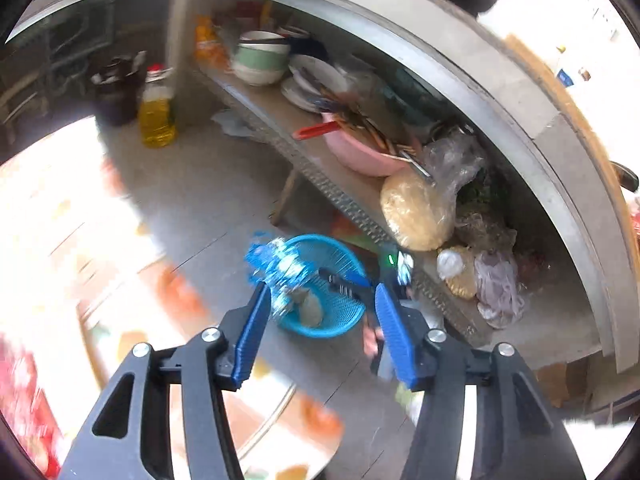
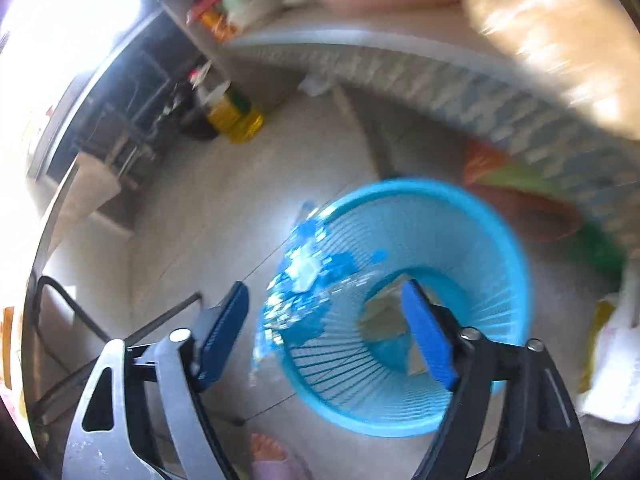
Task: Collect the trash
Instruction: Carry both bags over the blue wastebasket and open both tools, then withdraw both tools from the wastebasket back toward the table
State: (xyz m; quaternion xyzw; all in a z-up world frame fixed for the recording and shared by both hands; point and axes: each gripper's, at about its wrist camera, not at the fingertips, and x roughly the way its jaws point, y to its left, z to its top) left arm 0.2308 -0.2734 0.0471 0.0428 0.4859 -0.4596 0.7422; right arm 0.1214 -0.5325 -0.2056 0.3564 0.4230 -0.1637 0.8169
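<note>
- The right gripper [image 2: 324,304] hung over a round blue basket [image 2: 472,216] of slatted plastic that stood on the pale tiled floor [image 2: 224,208].
- Its jaws stood wide apart, and the ribbed blue pads [image 2: 428,336] pressed on nothing.
- A crumpled wrapper [image 2: 304,284], blue with shiny silver patches, was in front of the jaws at the left rim of the basket; it was blurred, and I could not tell if it touched the rim.
- Something pale lay at the bottom of the basket, too blurred to name.
- The left gripper [image 1: 320,312] was higher up and looked down on the same basket [image 1: 340,312] from farther away.
- Its jaws were about half open and empty; the same wrapper [image 1: 276,268] showed beyond its tips, near the left finger.
- Beside the basket ran a low shelf [image 1: 352,204] with a patterned metal edge.
- On the shelf stood stacked bowls [image 1: 260,56], flat white plates [image 1: 316,76] and a smooth pink basin [image 1: 356,152] with chopsticks [image 1: 372,128] in it.
- Farther along lay a round tan bag [image 1: 416,208] in clear plastic and several knotted thin bags [image 1: 496,280].
- A clear bottle [image 1: 157,112] of yellow oil with a red cap stood on the floor near the shelf end.
- A toe of a bare foot [image 2: 268,452] showed at the lower edge of the right wrist view.
</note>
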